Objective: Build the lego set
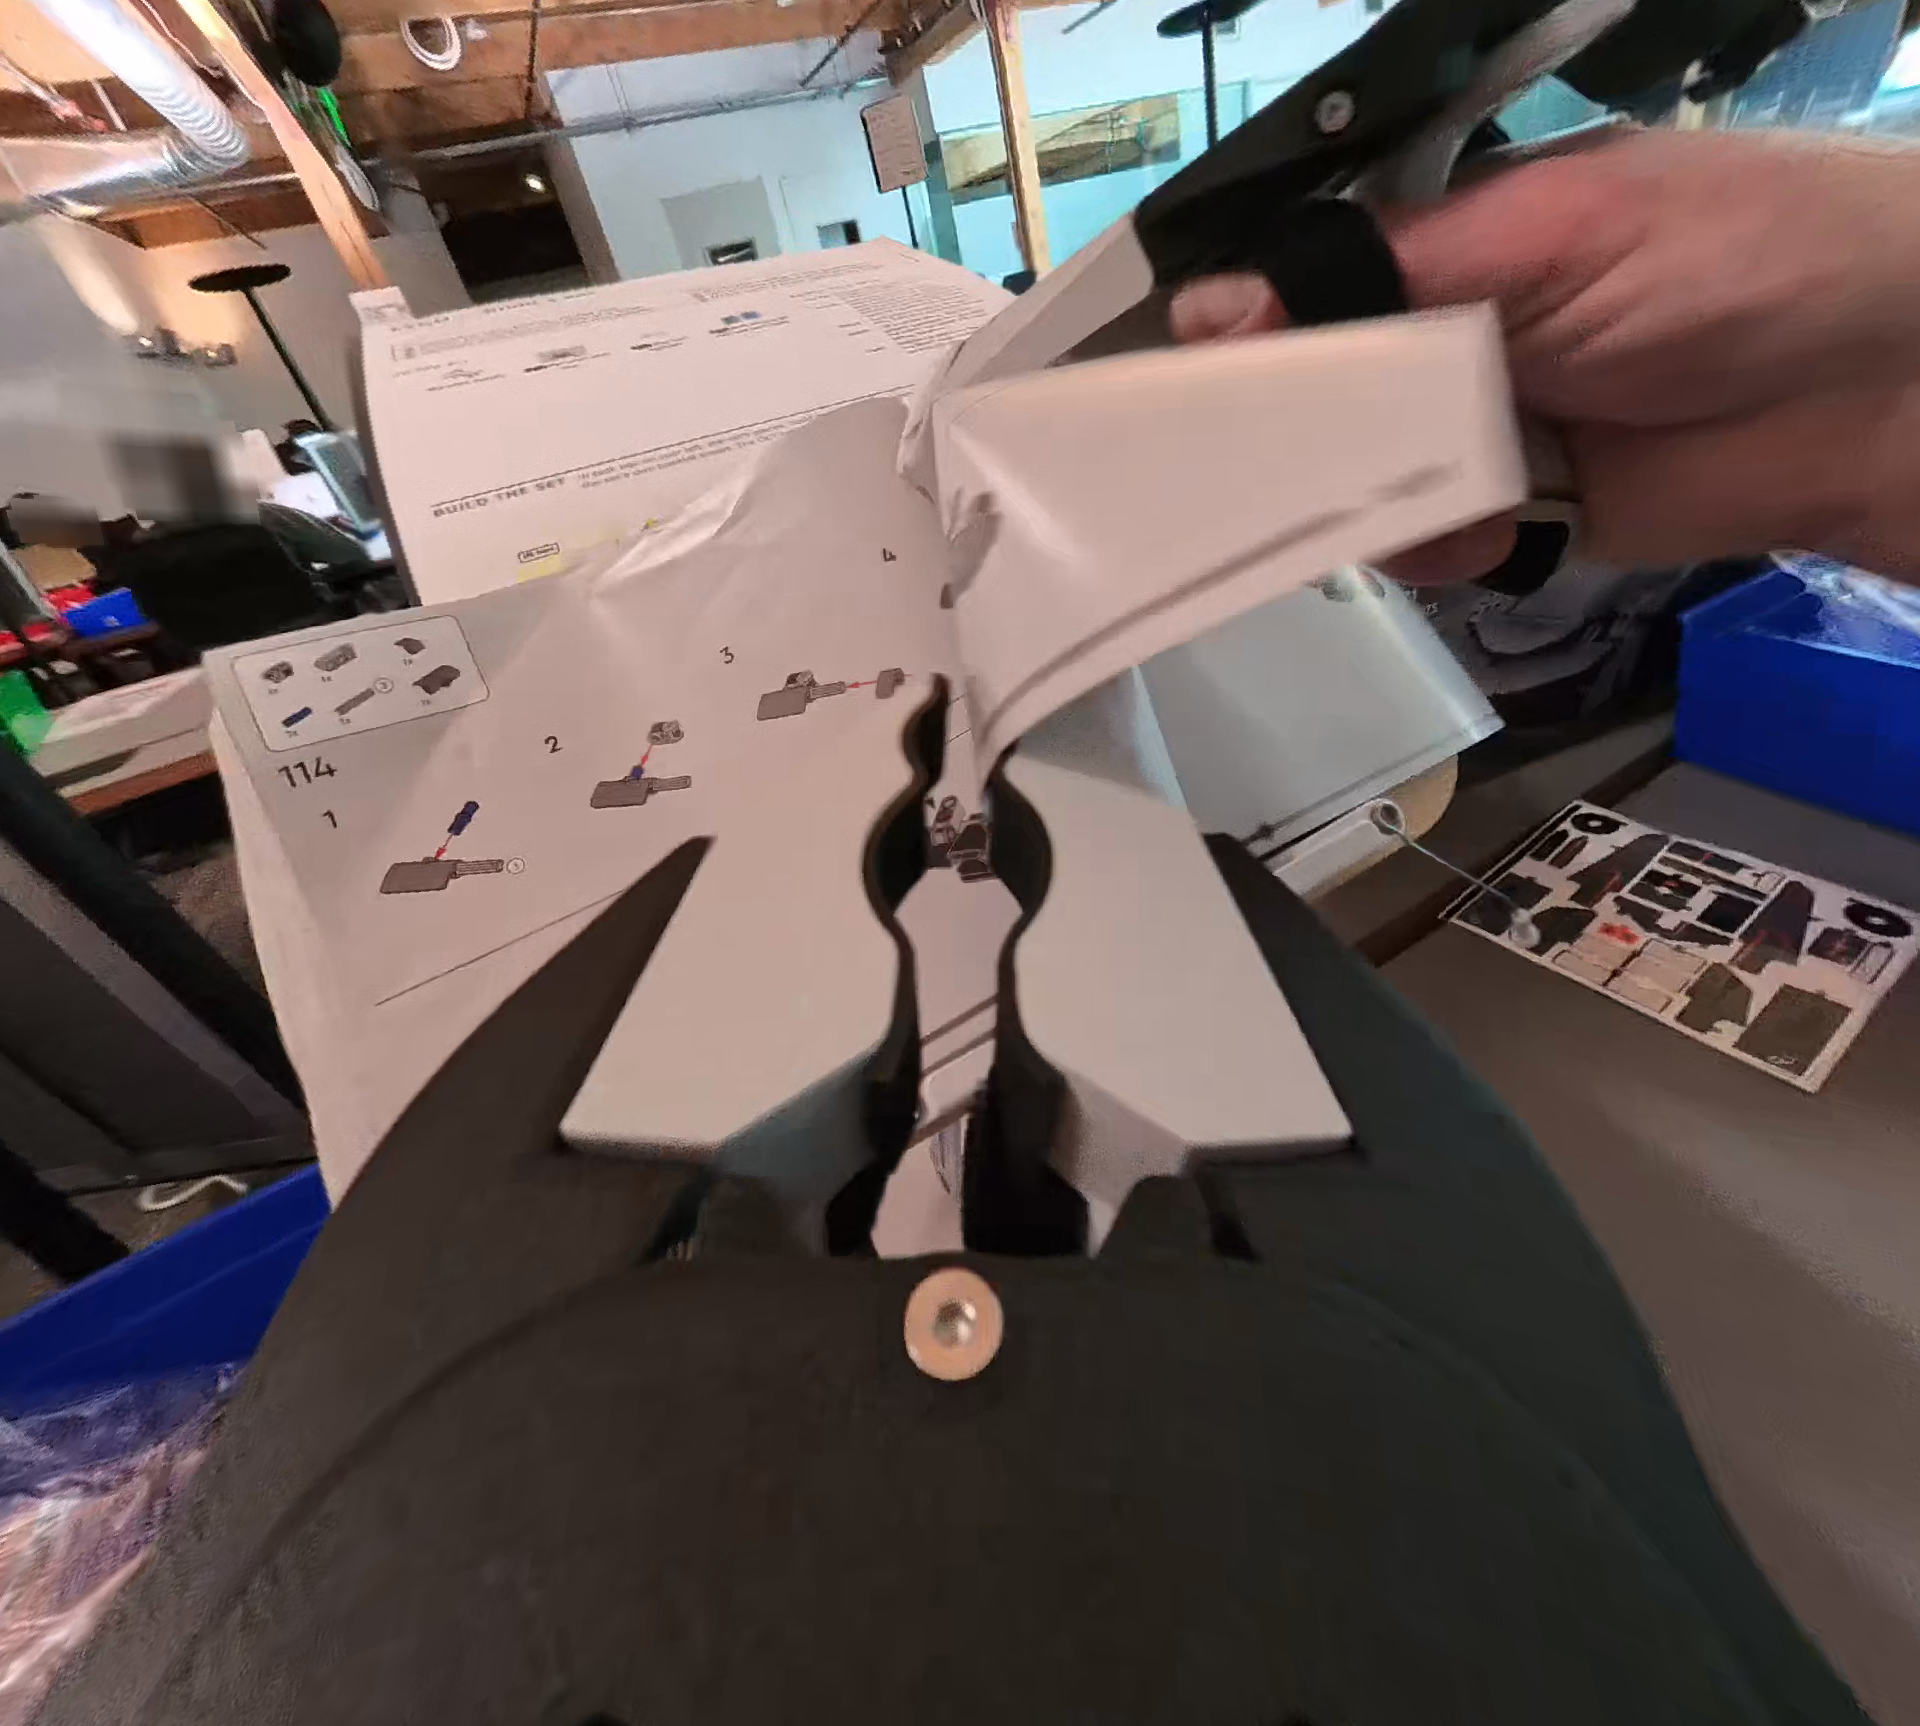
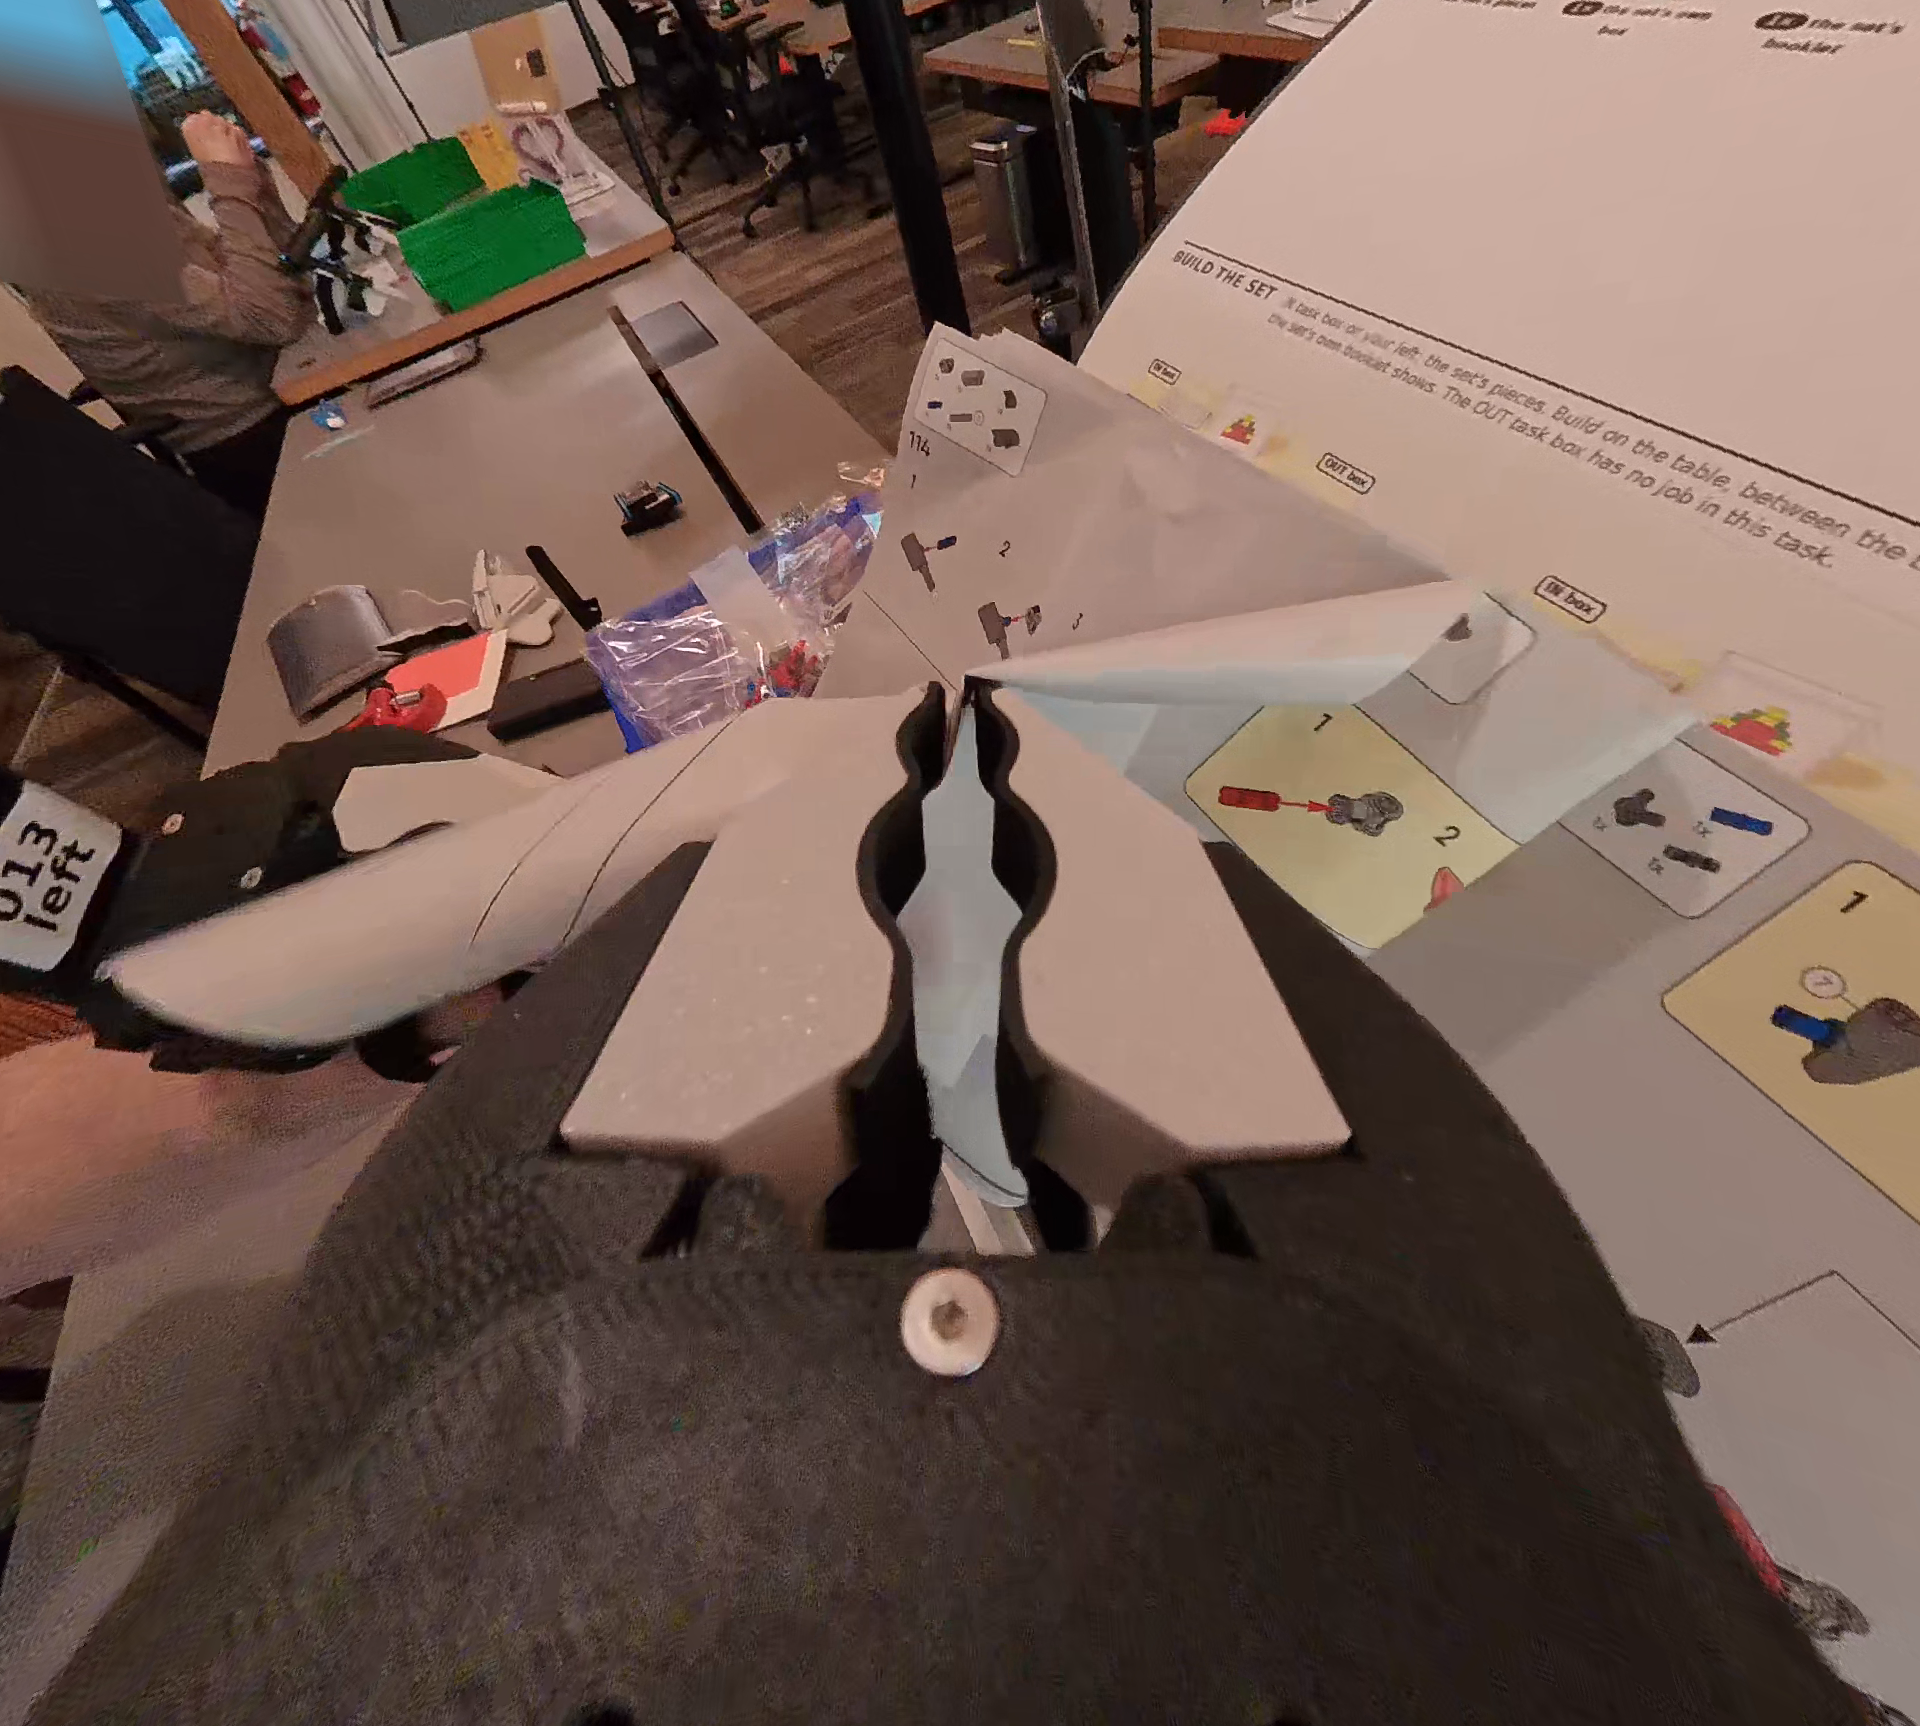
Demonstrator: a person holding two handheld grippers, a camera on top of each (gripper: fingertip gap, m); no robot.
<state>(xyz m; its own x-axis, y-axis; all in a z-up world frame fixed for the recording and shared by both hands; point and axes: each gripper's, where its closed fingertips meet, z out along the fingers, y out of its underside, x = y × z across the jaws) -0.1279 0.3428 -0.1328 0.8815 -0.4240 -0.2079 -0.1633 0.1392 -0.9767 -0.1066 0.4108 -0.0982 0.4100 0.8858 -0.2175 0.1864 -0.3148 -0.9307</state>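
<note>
The open instruction booklet [image 1: 644, 741] is held up in the air between both grippers, above the grey table [image 1: 1714, 1261]. My left gripper [image 1: 961, 731] is shut on its lower edge, near the spine. My right gripper [image 1: 966, 388], held by a hand, comes in from the upper right and is clamped on a bent, curled-over bunch of pages [image 1: 1195, 471]. In the right wrist view my right gripper [image 2: 958, 700] is shut on a folded page [image 2: 1195, 648], and the left gripper [image 2: 623, 793] shows at the left. Bags of pieces [image 2: 717, 637] lie beyond.
A large white printed sheet [image 1: 644, 398] stands just behind the booklet. A sticker sheet [image 1: 1683, 928] lies on the table at the right. Blue bins [image 1: 1797, 689] stand at the right and lower left. A person [image 2: 187, 305] sits at a far table. Tip to tip, the grippers are about 8 cm apart.
</note>
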